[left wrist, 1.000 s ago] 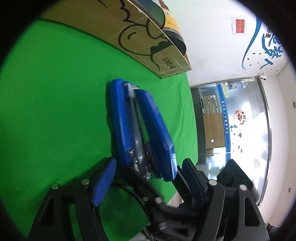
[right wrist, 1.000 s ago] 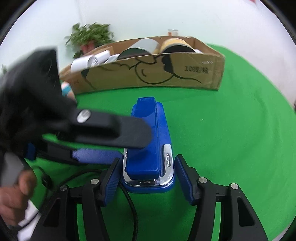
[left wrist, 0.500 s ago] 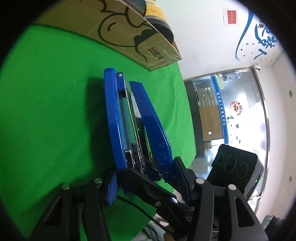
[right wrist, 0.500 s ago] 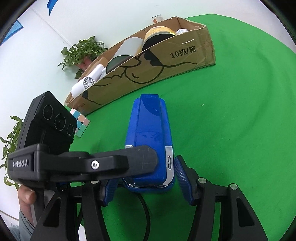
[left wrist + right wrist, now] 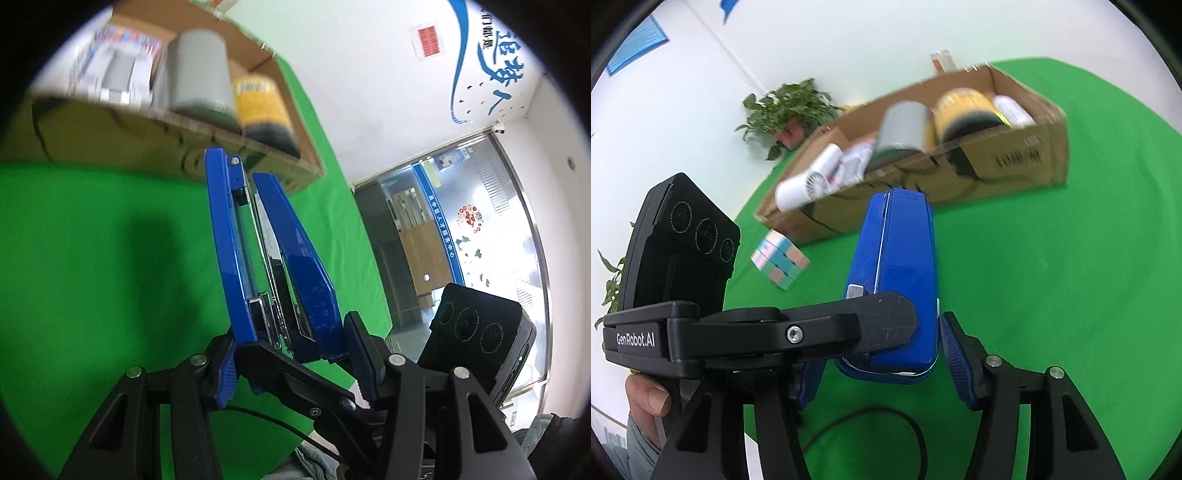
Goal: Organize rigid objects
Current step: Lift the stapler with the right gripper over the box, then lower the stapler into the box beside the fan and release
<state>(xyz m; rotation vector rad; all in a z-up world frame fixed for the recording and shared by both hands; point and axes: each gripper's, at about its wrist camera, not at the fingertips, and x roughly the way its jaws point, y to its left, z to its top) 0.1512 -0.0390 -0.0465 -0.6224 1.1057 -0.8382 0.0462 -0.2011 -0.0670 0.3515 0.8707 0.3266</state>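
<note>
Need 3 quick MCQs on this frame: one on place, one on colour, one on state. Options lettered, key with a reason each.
1. Where does the cube puzzle lie?
A. inside the cardboard box
B. on the green cloth beside the box
C. on top of the stapler

2. What colour is the stapler?
A. blue
B. red
C. grey

3. How is the stapler held?
A. lying free on the cloth
B. by the right gripper alone
C. between the pads of both grippers

Key:
1 B: it sits on the green cloth just outside the cardboard box.
2 A: its body is blue in both views.
3 C: the left gripper and the right gripper each clamp its rear end.
</note>
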